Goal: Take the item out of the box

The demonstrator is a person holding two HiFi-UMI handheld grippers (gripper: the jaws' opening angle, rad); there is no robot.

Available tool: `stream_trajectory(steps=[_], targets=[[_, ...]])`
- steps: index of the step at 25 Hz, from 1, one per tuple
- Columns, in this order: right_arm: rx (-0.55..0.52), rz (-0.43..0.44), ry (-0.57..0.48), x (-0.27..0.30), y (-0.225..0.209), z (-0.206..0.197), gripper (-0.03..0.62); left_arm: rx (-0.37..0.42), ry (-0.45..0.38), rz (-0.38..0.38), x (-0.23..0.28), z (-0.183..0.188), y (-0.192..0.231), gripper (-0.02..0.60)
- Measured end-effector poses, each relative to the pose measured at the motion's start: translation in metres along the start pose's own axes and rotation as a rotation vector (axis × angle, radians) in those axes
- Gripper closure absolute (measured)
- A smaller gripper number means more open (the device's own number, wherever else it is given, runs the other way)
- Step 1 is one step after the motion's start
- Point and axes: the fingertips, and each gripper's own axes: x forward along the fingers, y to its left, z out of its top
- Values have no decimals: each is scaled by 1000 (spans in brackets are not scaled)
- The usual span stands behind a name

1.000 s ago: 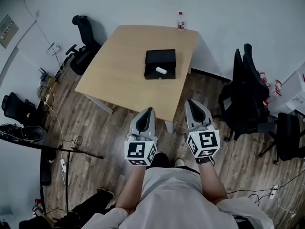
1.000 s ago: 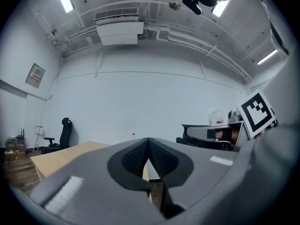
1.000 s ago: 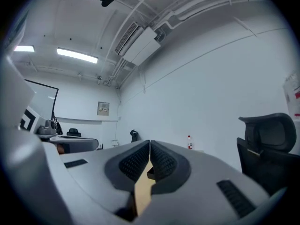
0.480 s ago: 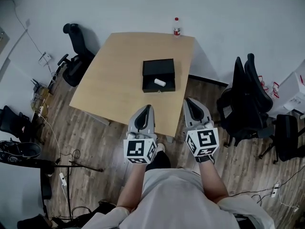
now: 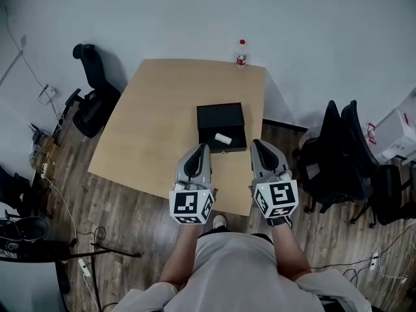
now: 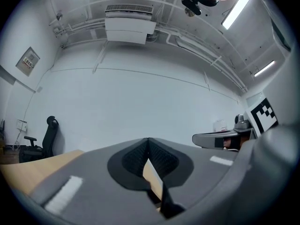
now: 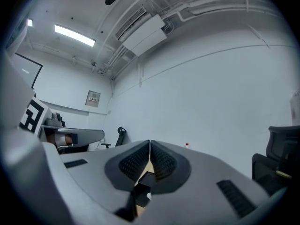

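My left gripper [image 5: 202, 149] and right gripper [image 5: 259, 143] are both closed and empty, at the table's [image 5: 162, 116] near edge. The white item [image 5: 223, 138] lies in the open black box [image 5: 218, 114] just beyond. I'd open the right jaws first, then come down from above.

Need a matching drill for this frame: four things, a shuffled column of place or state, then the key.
Things:
1. black box
2. white item
3. bottle
4. left gripper

Place or state:
A. upright at the far edge of the table
B. lying inside the black box
C. jaws together, nothing between them
D. open-topped, on the table's near half

Pairs: 1-D, 2-B, 3-A, 4-C
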Motion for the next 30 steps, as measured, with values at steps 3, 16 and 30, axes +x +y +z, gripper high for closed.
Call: stream_trajectory(steps=[3, 16, 30], targets=[[-3, -18, 16, 23, 6, -10, 582, -16, 9, -16, 15, -10, 22, 573], [-23, 25, 133, 94, -8, -61, 582, -126, 45, 7, 66, -59, 71, 573], [-41, 174, 278, 146, -28, -113, 582, -110, 105, 12, 134, -94, 68, 573]])
